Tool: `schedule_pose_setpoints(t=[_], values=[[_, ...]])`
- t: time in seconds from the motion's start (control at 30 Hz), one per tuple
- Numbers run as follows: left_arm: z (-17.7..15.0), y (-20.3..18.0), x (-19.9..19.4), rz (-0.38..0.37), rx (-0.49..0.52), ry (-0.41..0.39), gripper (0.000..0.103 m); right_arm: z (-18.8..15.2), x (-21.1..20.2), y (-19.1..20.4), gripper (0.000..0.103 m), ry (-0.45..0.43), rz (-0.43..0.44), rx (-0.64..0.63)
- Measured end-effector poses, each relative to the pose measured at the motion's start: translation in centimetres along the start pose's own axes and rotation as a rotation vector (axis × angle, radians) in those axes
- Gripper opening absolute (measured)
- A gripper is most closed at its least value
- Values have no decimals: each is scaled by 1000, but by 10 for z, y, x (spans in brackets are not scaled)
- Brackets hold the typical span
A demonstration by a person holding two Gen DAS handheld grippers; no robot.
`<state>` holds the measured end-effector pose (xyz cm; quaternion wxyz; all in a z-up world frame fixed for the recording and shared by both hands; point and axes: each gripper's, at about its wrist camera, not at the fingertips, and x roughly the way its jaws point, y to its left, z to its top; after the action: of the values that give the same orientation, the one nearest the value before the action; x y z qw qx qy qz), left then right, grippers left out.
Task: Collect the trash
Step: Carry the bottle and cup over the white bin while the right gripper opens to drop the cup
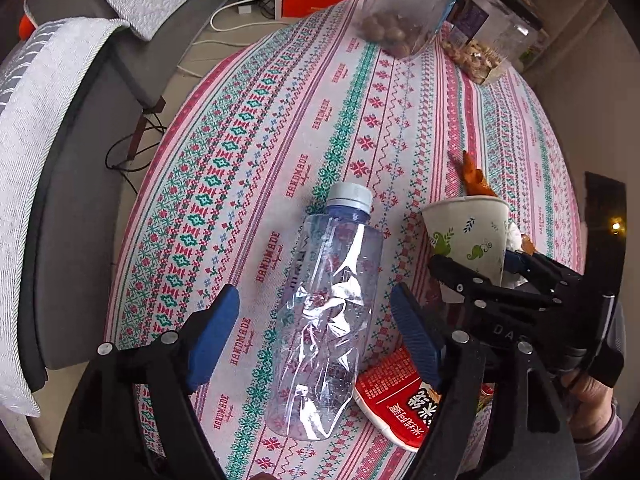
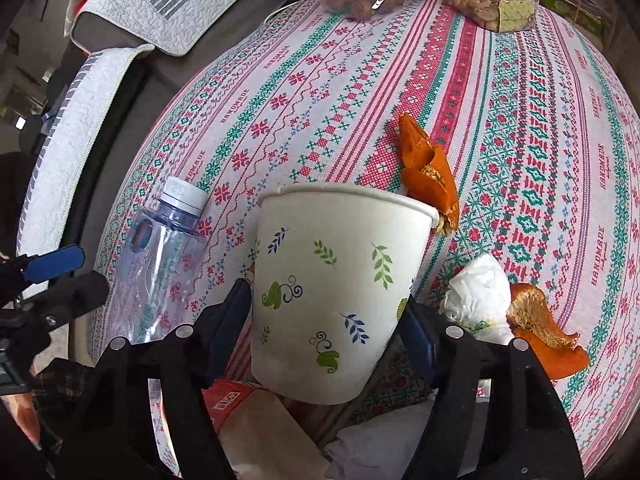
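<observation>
A crushed clear plastic bottle [image 1: 328,312] with a pale cap lies on the patterned tablecloth [image 1: 256,152]. My left gripper [image 1: 316,336] is open, its blue pads on either side of the bottle without touching it. My right gripper [image 2: 326,316] is shut on a white paper cup [image 2: 336,280] with leaf prints, held upright. The cup [image 1: 468,236] and right gripper [image 1: 476,280] show at the right of the left wrist view. The bottle [image 2: 160,264] is left of the cup. Orange peels [image 2: 432,176] [image 2: 540,332] and a crumpled white tissue [image 2: 480,296] lie on the cloth.
A red snack wrapper [image 1: 396,396] lies by the bottle's base. Brown paper [image 2: 260,432] and a white wad [image 2: 380,444] lie under the cup. Two clear containers of nuts [image 1: 400,12] [image 1: 488,44] stand at the far edge. A grey sofa with covers [image 1: 60,140] is left.
</observation>
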<state>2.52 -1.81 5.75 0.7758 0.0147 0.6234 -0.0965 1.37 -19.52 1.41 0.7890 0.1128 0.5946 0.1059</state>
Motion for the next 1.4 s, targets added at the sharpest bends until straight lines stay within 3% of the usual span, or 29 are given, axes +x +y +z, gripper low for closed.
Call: schedule_pose_setpoints(t=[0.23, 0.53, 0.6, 0.67, 0.87, 1.2, 1.4], values=[[8, 0, 27, -19, -41, 86, 76, 3, -37, -7, 57, -110, -20, -17], [8, -16, 53, 31, 18, 145, 79, -2, -91, -18, 57, -254, -60, -45], [6, -19, 54, 38, 35, 141, 66, -5, -99, -23, 57, -273, -69, -39], [6, -25, 52, 41, 54, 128, 65, -8, -107, -27, 57, -290, -80, -39], [10, -40, 22, 4, 60, -21, 64, -12, -132, -32, 57, -360, -104, -41], [21, -68, -47, -79, 43, -382, 64, -30, -171, -46, 57, -509, -161, -35], [15, -79, -67, -105, 28, -481, 64, -42, -193, -64, 57, -571, -203, -14]])
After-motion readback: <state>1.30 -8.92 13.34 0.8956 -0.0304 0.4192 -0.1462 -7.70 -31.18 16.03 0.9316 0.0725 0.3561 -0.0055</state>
